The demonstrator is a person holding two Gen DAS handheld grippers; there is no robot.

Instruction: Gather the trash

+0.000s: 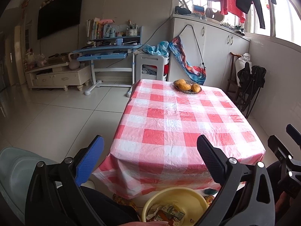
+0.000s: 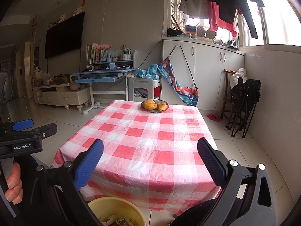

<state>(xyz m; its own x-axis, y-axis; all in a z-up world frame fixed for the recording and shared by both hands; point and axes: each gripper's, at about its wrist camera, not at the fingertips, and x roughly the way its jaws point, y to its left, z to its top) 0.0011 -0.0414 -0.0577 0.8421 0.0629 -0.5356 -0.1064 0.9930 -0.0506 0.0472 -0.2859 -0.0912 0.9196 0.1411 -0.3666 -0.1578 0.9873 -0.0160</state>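
Both the left gripper (image 1: 150, 156) and right gripper (image 2: 150, 160) hang spread and empty above the trash-filled yellow basin (image 1: 188, 194) below the table edge.

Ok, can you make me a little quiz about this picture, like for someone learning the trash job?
1. True or false: loose trash lies on the checked tablecloth.
2. Where is the collected trash now?
A. in the yellow basin below the near table edge
B. in the fruit basket
C. on the blue desk
3. Fill in: the jaws of the left gripper and the right gripper are both ____.

Key: 1 false, only the fruit basket sits on the cloth. 2 A. 3 open, and holding nothing.
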